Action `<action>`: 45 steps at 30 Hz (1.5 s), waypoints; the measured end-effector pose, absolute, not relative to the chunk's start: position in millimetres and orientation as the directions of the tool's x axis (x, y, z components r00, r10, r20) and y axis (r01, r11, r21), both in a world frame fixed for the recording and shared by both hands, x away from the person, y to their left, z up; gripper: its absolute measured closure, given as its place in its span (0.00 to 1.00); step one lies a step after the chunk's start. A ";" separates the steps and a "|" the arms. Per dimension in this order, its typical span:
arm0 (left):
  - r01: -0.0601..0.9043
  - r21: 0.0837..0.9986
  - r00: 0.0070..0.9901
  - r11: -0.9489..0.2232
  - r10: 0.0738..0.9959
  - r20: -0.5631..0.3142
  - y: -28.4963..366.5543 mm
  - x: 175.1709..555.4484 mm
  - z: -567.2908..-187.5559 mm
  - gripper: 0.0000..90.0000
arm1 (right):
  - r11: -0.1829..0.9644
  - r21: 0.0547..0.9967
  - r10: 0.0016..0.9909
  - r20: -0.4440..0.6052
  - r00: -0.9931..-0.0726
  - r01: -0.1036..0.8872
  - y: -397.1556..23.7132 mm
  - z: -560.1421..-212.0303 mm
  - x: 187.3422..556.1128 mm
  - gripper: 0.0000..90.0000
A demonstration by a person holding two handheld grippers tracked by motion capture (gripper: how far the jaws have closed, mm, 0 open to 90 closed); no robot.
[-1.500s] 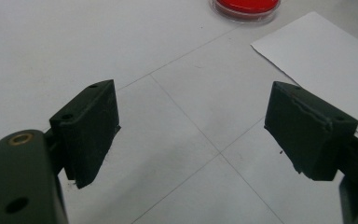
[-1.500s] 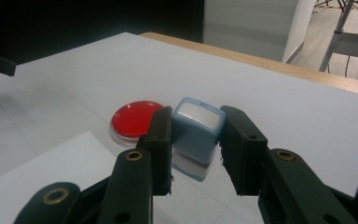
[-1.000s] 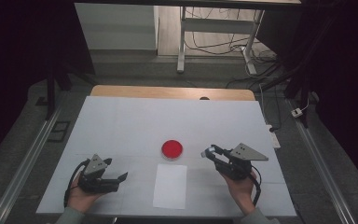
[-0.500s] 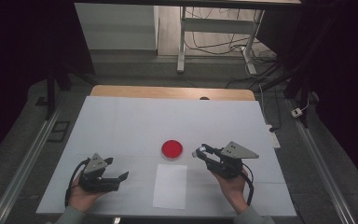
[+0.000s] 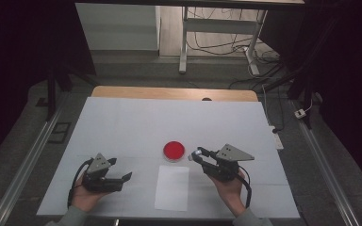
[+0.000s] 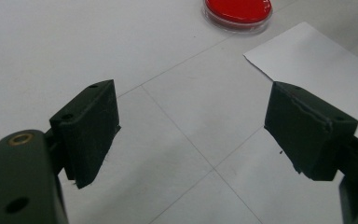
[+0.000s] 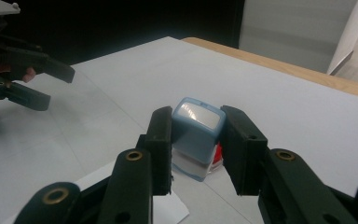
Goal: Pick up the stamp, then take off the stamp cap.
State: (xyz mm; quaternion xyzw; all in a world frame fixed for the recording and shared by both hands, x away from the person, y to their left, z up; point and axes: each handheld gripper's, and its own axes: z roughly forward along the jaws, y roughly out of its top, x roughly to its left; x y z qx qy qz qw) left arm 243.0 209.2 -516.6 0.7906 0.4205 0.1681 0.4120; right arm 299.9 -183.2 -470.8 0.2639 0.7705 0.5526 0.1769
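My right gripper [image 5: 195,155] is shut on a small blue stamp [image 7: 196,130], held upright between the pads just right of a round red ink pad [image 5: 174,150]. In the right gripper view a sliver of the red ink pad [image 7: 218,154] peeks out behind the stamp. A white sheet of paper [image 5: 172,187] lies in front of the pad near the table's front edge. Left of the sheet, my left gripper [image 5: 120,169] rests low over the table, jaws wide open with nothing between them [image 6: 191,135]. It faces the ink pad [image 6: 238,9] and the paper's corner [image 6: 326,70].
The white tabletop [image 5: 122,122] has a wooden strip [image 5: 169,92] along its far edge. Behind it stand a metal frame and loose cables [image 5: 217,42] on the floor. Rails [image 5: 23,169] run beside the table at both sides.
My right gripper has slid left with the stamp, closer to the red ink pad. The left gripper has stayed where it was.
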 end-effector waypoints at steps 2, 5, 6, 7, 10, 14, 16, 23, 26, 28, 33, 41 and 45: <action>0.525 0.793 0.591 -0.308 0.803 -0.080 209.0 242.3 -516.3 0.20 | 0.255 0.944 0.592 0.019 -0.806 0.210 -179.3 -471.4 299.7 0.71; 0.525 0.794 0.590 -0.306 0.803 -0.081 209.5 242.0 -516.1 0.20 | 0.260 0.944 0.579 0.015 -0.815 0.202 -172.7 -471.4 298.9 0.72; 0.525 0.794 0.589 -0.306 0.804 -0.080 209.7 241.9 -516.1 0.20 | 0.260 0.944 0.579 0.015 -0.815 0.202 -172.7 -471.4 298.9 0.72; 0.525 0.794 0.589 -0.306 0.804 -0.080 209.9 241.9 -516.1 0.20 | 0.260 0.944 0.572 0.017 -0.820 0.201 -168.7 -471.4 298.7 0.71; 0.523 0.794 0.591 -0.310 0.803 -0.075 209.7 241.8 -516.4 0.21 | 0.260 0.943 0.563 0.024 -0.826 0.205 -163.3 -472.5 298.7 0.71; 0.521 0.796 0.591 -0.309 0.803 -0.075 209.3 241.3 -516.1 0.21 | 0.269 0.941 0.552 0.023 -0.833 0.205 -158.2 -473.4 298.7 0.72; 0.521 0.796 0.590 -0.310 0.804 -0.073 209.5 241.1 -516.0 0.21 | 0.272 0.941 0.546 0.022 -0.837 0.202 -155.2 -473.8 299.1 0.72; 0.522 0.795 0.588 -0.309 0.806 -0.072 210.4 240.0 -516.0 0.21 | 0.265 0.944 0.548 0.023 -0.836 0.199 -154.8 -472.6 299.9 0.72; 0.522 0.795 0.586 -0.309 0.807 -0.070 211.1 238.7 -516.0 0.21 | 0.266 0.943 0.549 0.023 -0.835 0.201 -155.6 -472.0 300.5 0.72; 0.521 0.797 0.583 -0.305 0.810 -0.071 211.6 237.7 -515.6 0.21 | 0.262 0.944 0.550 0.025 -0.835 0.201 -156.0 -471.6 300.9 0.72; 0.520 0.798 0.581 -0.306 0.811 -0.068 212.0 238.5 -515.3 0.21 | 0.257 0.946 0.549 0.024 -0.835 0.196 -156.5 -470.4 301.4 0.72; 0.515 0.800 0.584 -0.308 0.809 -0.064 211.6 237.0 -514.3 0.21 | 0.255 0.947 0.553 0.023 -0.833 0.196 -158.1 -469.5 301.5 0.72; 0.507 0.802 0.589 -0.316 0.806 -0.055 209.9 236.2 -512.3 0.21 | 0.259 0.945 0.553 0.025 -0.833 0.200 -158.9 -470.0 302.1 0.72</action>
